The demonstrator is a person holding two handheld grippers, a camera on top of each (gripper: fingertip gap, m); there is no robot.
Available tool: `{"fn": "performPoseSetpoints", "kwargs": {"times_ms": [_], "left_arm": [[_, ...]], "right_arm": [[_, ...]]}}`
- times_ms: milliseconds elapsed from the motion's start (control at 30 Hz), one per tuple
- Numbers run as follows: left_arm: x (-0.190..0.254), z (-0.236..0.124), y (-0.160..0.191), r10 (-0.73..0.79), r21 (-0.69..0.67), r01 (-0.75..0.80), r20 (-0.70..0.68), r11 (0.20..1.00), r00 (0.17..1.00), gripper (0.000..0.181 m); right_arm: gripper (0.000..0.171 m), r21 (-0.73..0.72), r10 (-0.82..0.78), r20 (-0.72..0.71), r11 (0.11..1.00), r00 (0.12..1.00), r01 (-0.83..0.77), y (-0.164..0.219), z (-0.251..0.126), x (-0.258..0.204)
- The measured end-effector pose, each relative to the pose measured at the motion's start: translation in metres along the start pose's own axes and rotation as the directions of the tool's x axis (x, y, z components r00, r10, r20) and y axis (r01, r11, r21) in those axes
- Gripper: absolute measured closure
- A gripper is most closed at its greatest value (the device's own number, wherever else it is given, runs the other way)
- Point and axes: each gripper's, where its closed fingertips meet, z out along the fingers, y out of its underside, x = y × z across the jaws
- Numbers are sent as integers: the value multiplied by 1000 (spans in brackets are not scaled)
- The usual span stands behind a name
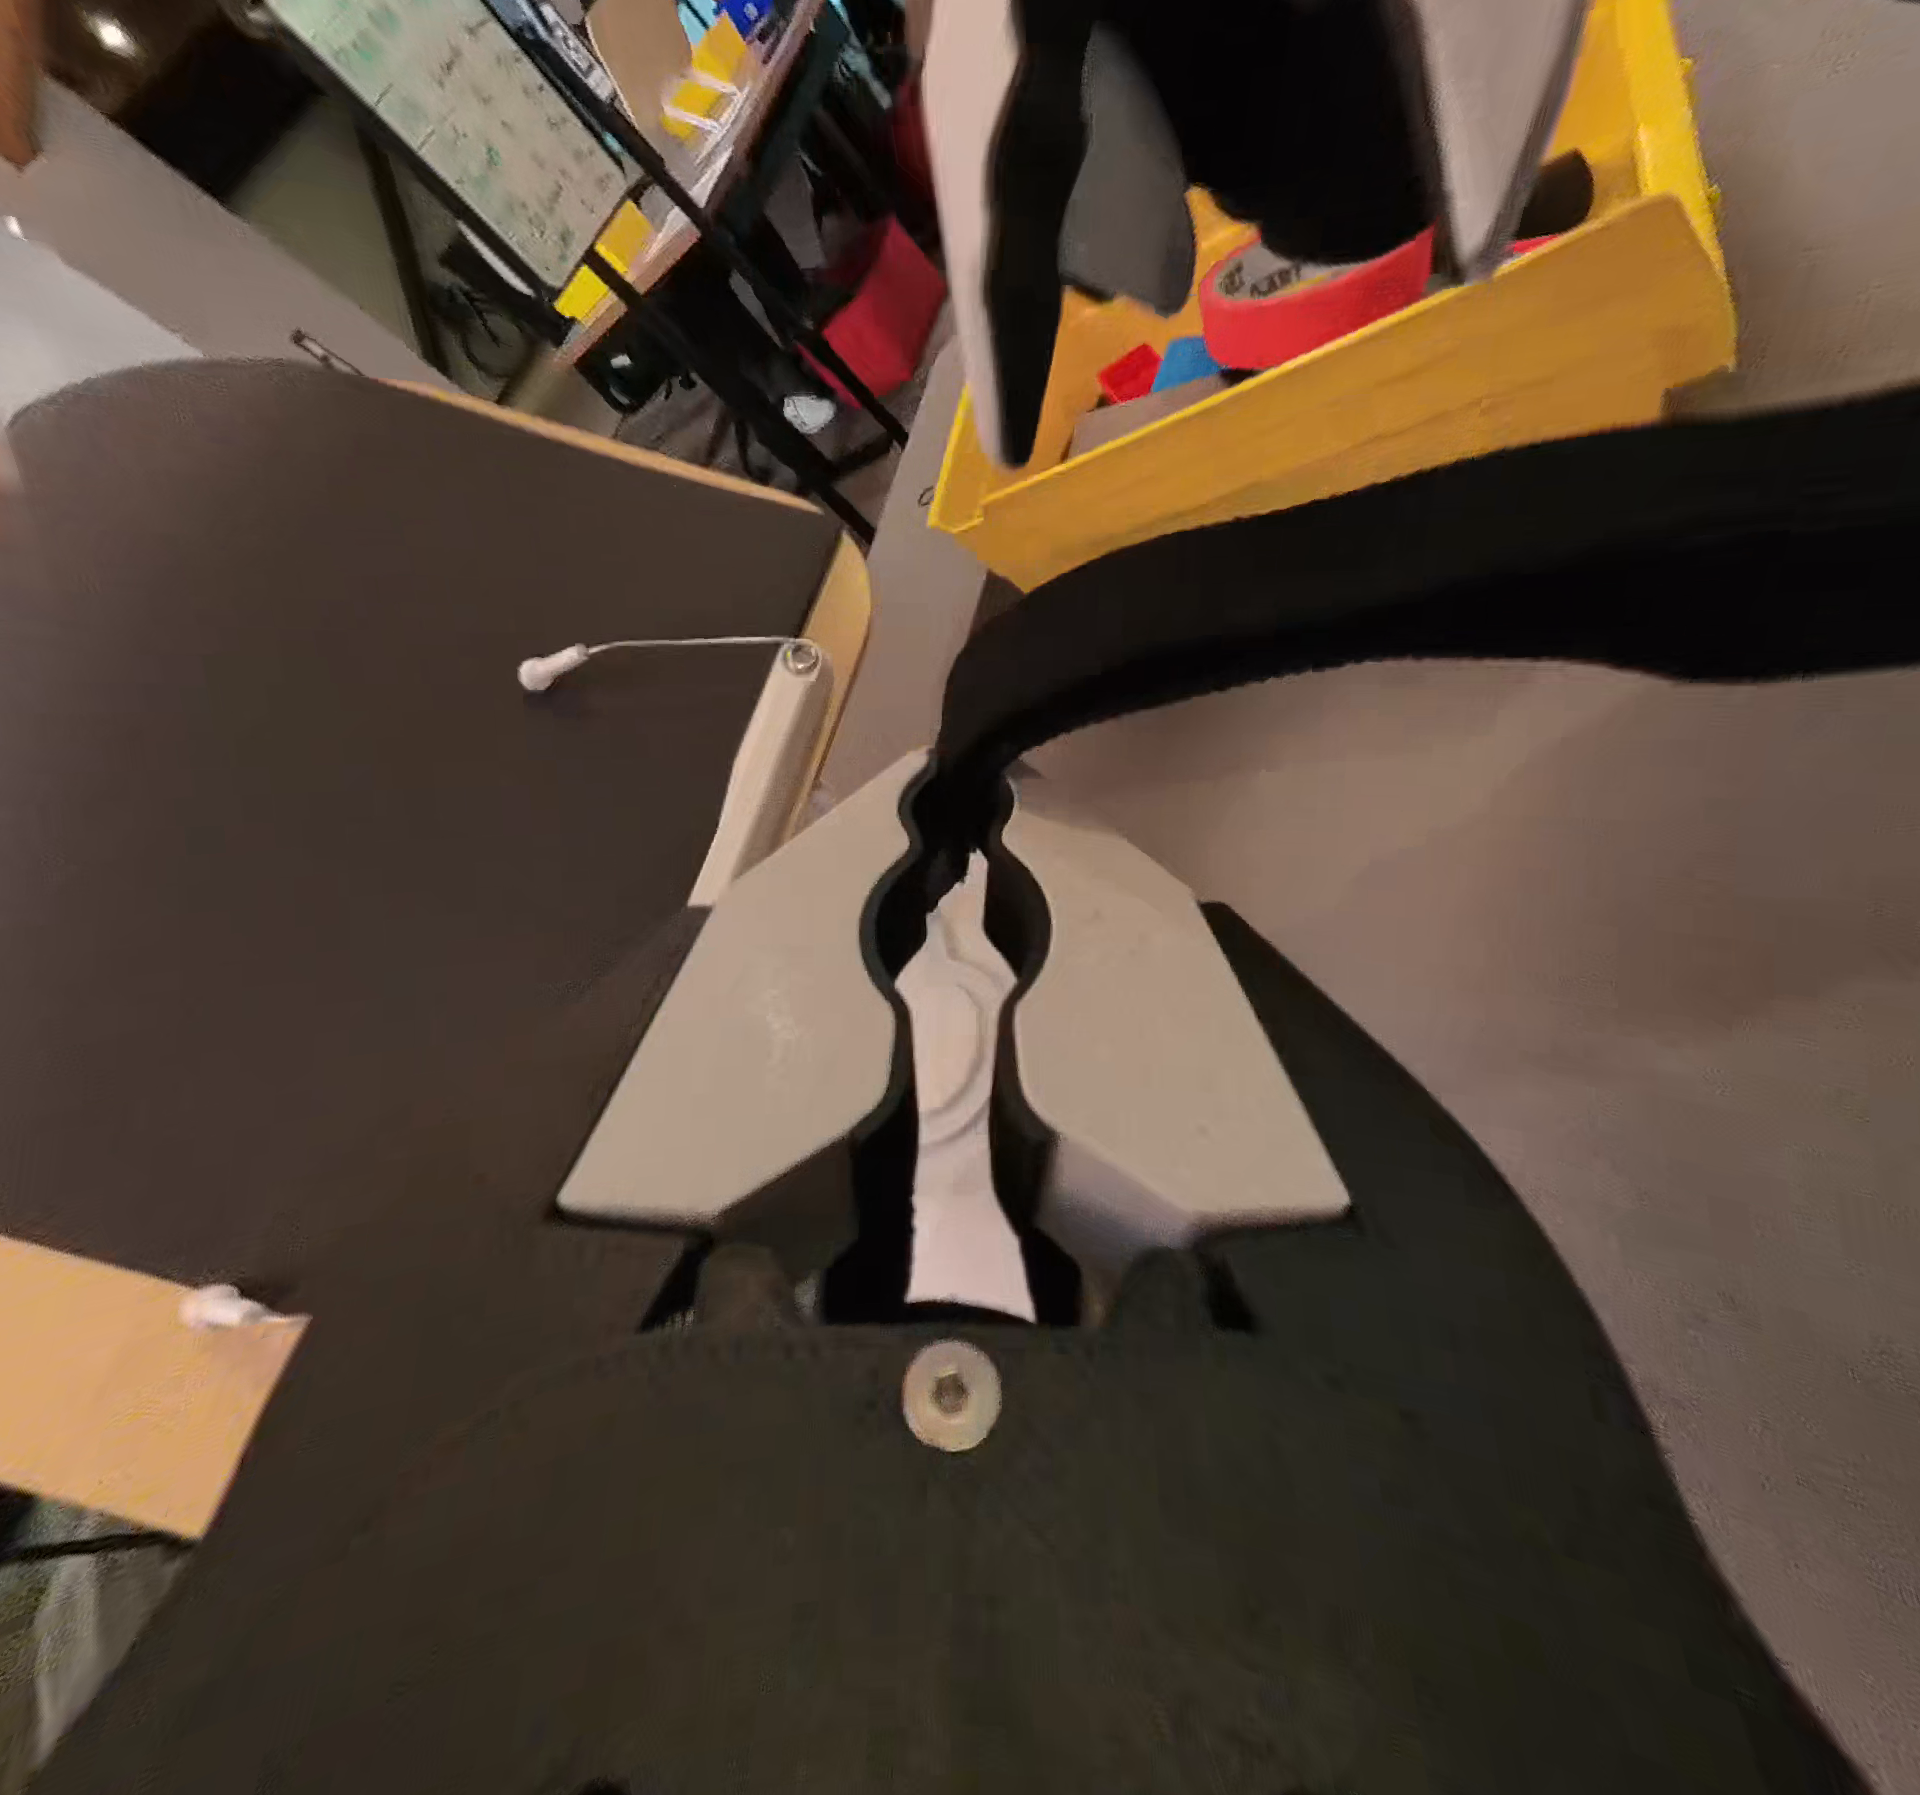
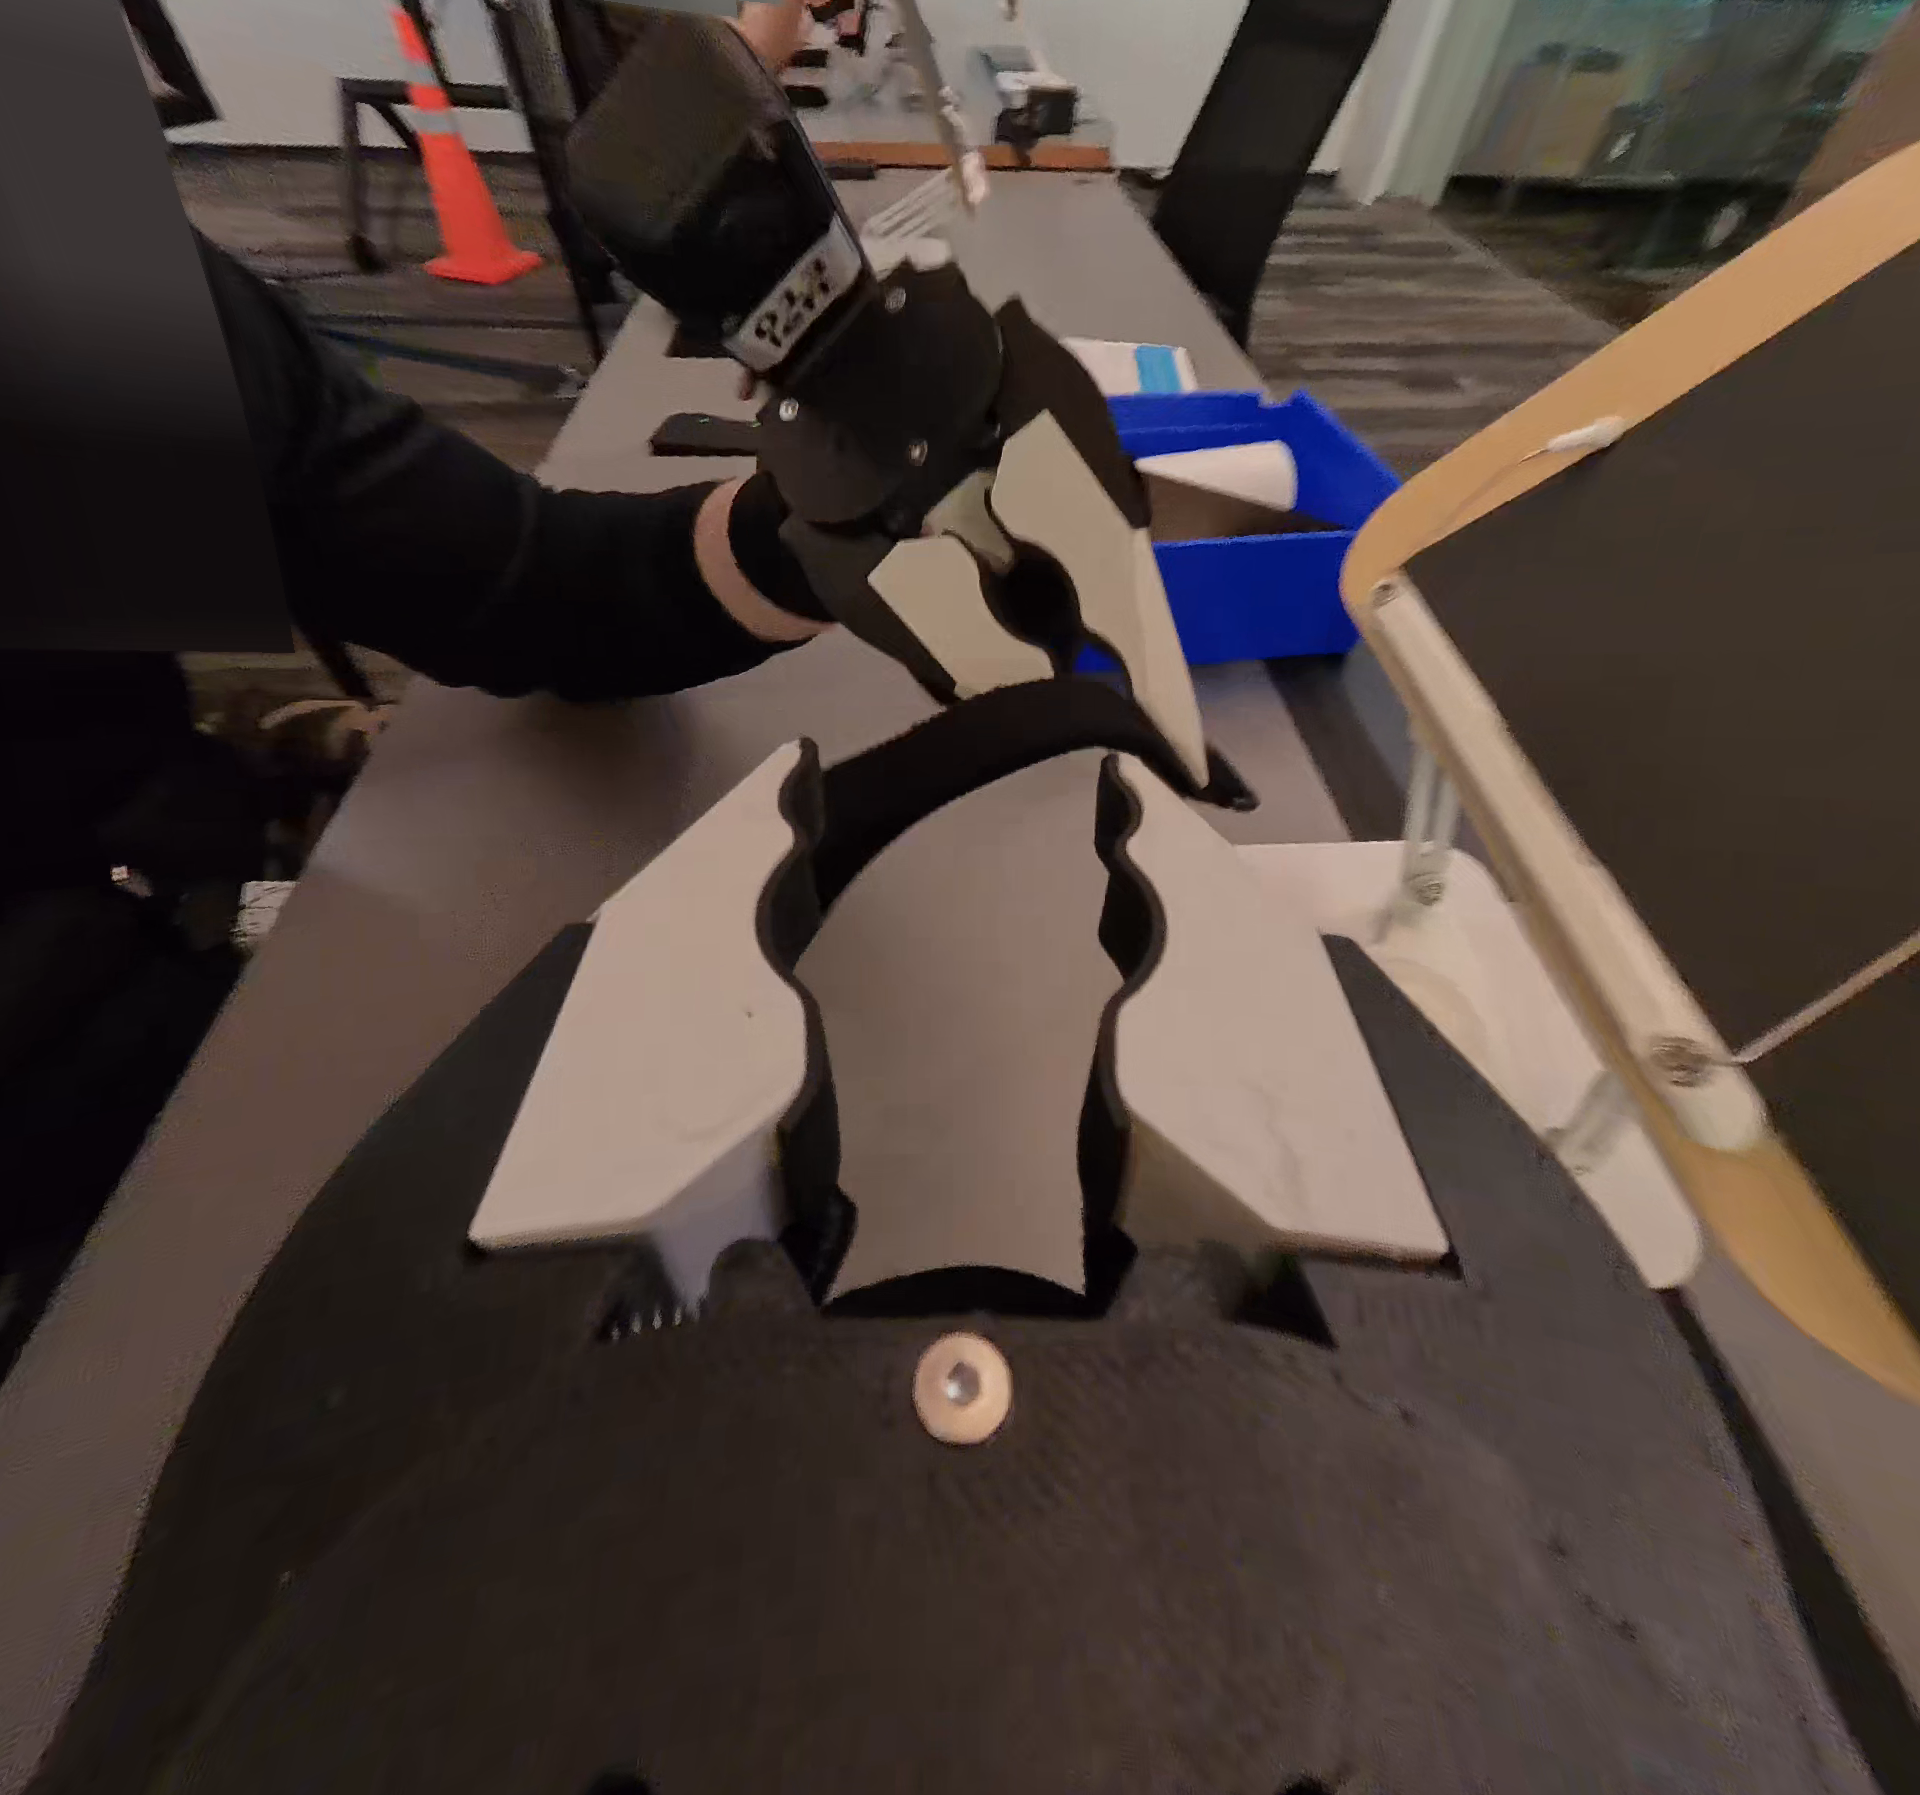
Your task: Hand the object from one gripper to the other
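Note:
A black fabric strap (image 1: 1455,582) hangs above the grey table (image 1: 1455,1018). My left gripper (image 1: 961,795) is shut on one end of it, and the strap runs off to the right. In the right wrist view the left gripper (image 2: 1174,758) pinches the strap (image 2: 966,722) at its tips. The strap arcs across between the fingertips of my right gripper (image 2: 956,769), which is open around it, and drops along the inside of the left finger. The right gripper also shows in the left wrist view (image 1: 1247,353), open, over the yellow bin.
A yellow bin (image 1: 1351,436) holds a red tape roll (image 1: 1320,301) and small blocks. A blue bin (image 2: 1247,592) stands farther along the table. A dark board with a tan rim (image 2: 1662,602) on a white stand is close at the right. A person's sleeved arm (image 2: 468,540) holds the left gripper. The gap from one gripper's tips to the other's is roughly 7 centimeters.

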Motion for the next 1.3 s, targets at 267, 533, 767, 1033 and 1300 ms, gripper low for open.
{"fn": "performPoseSetpoints", "kwargs": {"times_ms": [267,533,767,1033,1300], "left_arm": [[-17,6,18,-150,-34,151,34,988,988,180],[-27,-1,10,-297,32,296,29,955,955,180],[-28,-7,3,-375,57,375,-10,925,927,180],[-35,-8,6,-346,43,344,53,938,937,180],[-35,-11,1,-314,55,311,54,949,948,180]], "right_arm": [[115,-169,-26,-51,986,998,17,16,-3,-8],[164,-265,63,115,964,991,-31,54,37,-18],[171,-141,5,109,990,994,11,31,42,-15],[106,-95,112,122,990,986,-100,25,43,-15],[169,-81,38,100,996,994,-29,26,48,-9]]}}
